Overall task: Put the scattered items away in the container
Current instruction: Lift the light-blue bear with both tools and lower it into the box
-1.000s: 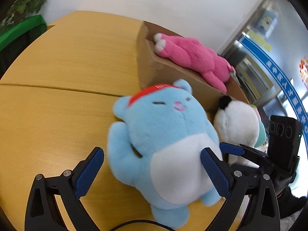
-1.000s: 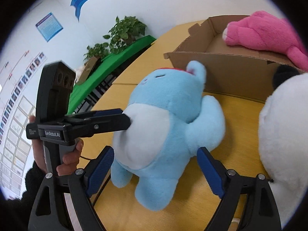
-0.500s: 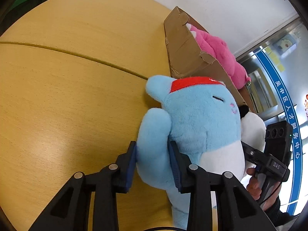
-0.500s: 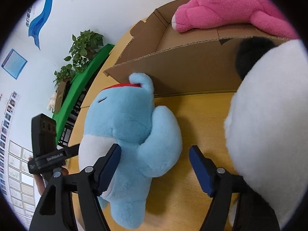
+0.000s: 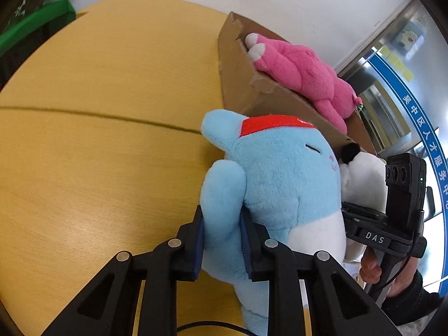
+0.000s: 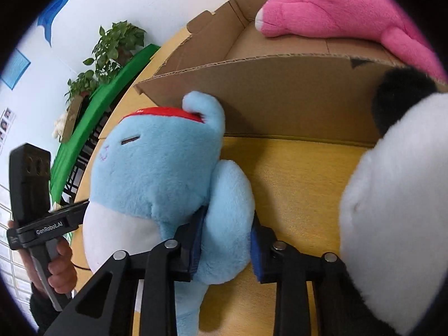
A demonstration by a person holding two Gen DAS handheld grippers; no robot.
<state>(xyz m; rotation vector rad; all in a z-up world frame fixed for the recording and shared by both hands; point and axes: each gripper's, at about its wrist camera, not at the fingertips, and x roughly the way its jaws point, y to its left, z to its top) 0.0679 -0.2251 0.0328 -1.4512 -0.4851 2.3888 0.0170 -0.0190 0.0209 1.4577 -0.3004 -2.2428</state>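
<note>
Both sets of tongs have just been closing and now each pinches one arm of the blue plush toy [image 5: 280, 184], where a second ago they stood spread on either side of its body.

Largest in view, the yellow wooden surface [image 5: 98, 154] carries everything. On it, at about 1 o'clock in the left wrist view, stands the cardboard box [image 5: 238, 84], with the pink plush toy [image 5: 302, 75] lying across its open top. The blue toy lies on the surface with its red-banded head touching the box's near wall [image 6: 280, 98]. A white plush toy with a black ear [image 6: 392, 182] sits just beside it, at 3 o'clock in the right wrist view.

The left tongs [image 5: 221, 240] squeeze the toy's arm between their blue pads at 6 o'clock in the left wrist view. The right tongs [image 6: 226, 249] squeeze the other arm [image 6: 229, 210] at 6 o'clock in their own view. A person's hand [image 6: 60, 266] grips the left handle at 8 o'clock there.
</note>
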